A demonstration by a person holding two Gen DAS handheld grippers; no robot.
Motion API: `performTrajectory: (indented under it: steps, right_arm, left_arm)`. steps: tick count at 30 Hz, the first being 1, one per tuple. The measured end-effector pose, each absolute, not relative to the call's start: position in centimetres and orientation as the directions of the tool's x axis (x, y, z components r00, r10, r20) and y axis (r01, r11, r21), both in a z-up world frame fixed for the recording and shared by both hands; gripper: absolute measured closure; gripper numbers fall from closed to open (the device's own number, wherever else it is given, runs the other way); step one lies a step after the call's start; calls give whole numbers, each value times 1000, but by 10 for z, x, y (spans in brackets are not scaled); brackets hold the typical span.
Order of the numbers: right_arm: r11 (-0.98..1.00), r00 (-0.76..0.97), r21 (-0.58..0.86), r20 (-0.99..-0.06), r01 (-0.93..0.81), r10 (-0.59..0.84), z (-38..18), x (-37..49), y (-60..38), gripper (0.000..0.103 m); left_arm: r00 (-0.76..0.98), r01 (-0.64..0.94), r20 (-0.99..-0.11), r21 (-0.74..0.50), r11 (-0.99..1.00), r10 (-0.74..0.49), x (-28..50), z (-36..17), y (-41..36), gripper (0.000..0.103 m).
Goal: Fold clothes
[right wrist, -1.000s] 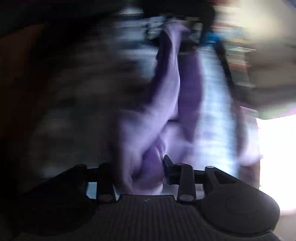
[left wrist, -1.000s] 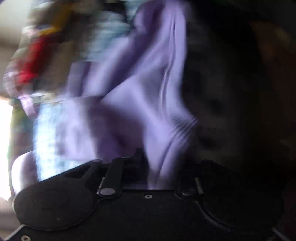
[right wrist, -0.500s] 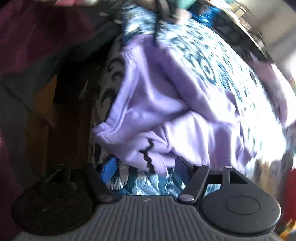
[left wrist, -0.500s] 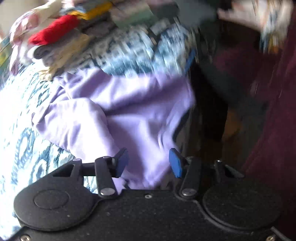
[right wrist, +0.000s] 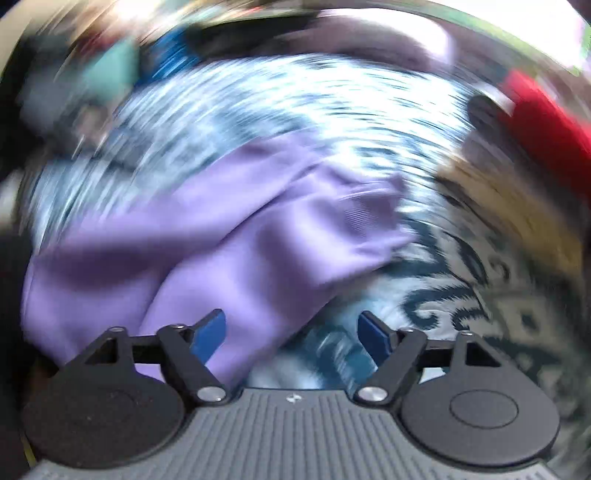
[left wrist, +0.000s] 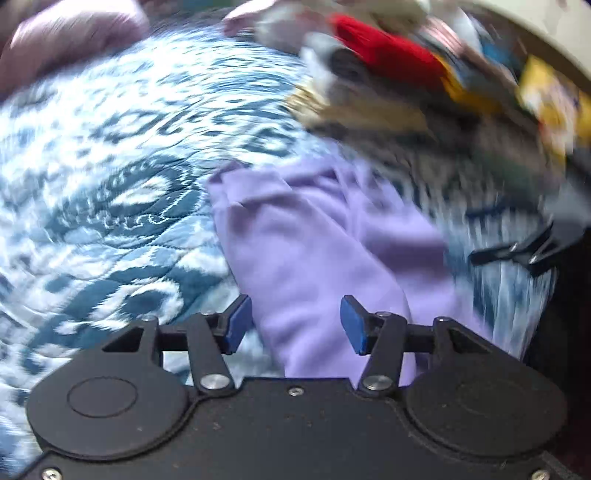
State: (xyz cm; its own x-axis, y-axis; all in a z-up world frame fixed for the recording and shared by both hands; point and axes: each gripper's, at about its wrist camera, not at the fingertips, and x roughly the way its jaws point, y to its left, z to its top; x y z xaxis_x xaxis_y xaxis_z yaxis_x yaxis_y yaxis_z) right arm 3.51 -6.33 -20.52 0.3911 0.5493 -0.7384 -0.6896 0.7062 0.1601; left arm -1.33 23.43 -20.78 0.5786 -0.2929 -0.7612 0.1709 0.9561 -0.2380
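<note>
A lilac sweatshirt [left wrist: 317,243] lies crumpled on a blue and white patterned bedspread [left wrist: 110,192]. My left gripper [left wrist: 295,325] stands open just above the garment's near end, its blue pads apart and holding nothing. In the right wrist view the same lilac sweatshirt [right wrist: 207,236] spreads from the left to the middle over the bedspread [right wrist: 461,295]. My right gripper [right wrist: 293,334] is open too, with the cloth's edge under its left finger and bare bedspread between the pads. Both views are blurred by motion.
A heap of folded and loose clothes, with a red piece [left wrist: 384,51] on top, sits at the back right of the bed. The same red cloth [right wrist: 546,125] shows at the right of the right wrist view. A mauve pillow [left wrist: 70,33] lies at the far left.
A second ago both grippers held the sweatshirt up in the air. They have since let it go onto the bed and both stand open, swinging across it.
</note>
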Motion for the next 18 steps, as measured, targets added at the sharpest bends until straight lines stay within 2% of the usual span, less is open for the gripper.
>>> performTrajectory:
  steps: [3, 6, 9, 13, 15, 16, 17, 18]
  right_arm:
    - [775, 427, 365, -675, -516, 601, -224, 83, -77, 23]
    - [774, 455, 506, -626, -381, 633, -249, 119, -85, 23]
    - [743, 458, 587, -590, -321, 665, -267, 143, -89, 23]
    - [717, 430, 616, -579, -326, 693, -283, 169, -75, 24]
    - [699, 402, 625, -574, -348, 713, -291, 180, -63, 30]
    - [697, 384, 620, -582, -360, 717, -295, 184, -56, 36]
    - [697, 365, 613, -593, -373, 717, -299, 188, -48, 48]
    - [694, 361, 603, -593, -393, 719, -296, 188, -44, 52]
  left_arm:
    - [585, 99, -754, -299, 949, -299, 17, -220, 250, 51]
    - [591, 54, -735, -377, 925, -334, 51, -232, 266, 50]
    - [598, 21, -704, -463, 886, -382, 75, -249, 279, 50]
    - [601, -5, -670, -548, 836, -436, 103, -273, 286, 50]
    - [605, -19, -662, -568, 823, -443, 115, -283, 287, 51]
    - [603, -30, -658, -583, 812, -450, 120, -288, 287, 54]
    - [603, -29, -653, -591, 806, -458, 124, -292, 287, 58]
    - [600, -10, -651, -587, 809, -465, 127, -293, 284, 72]
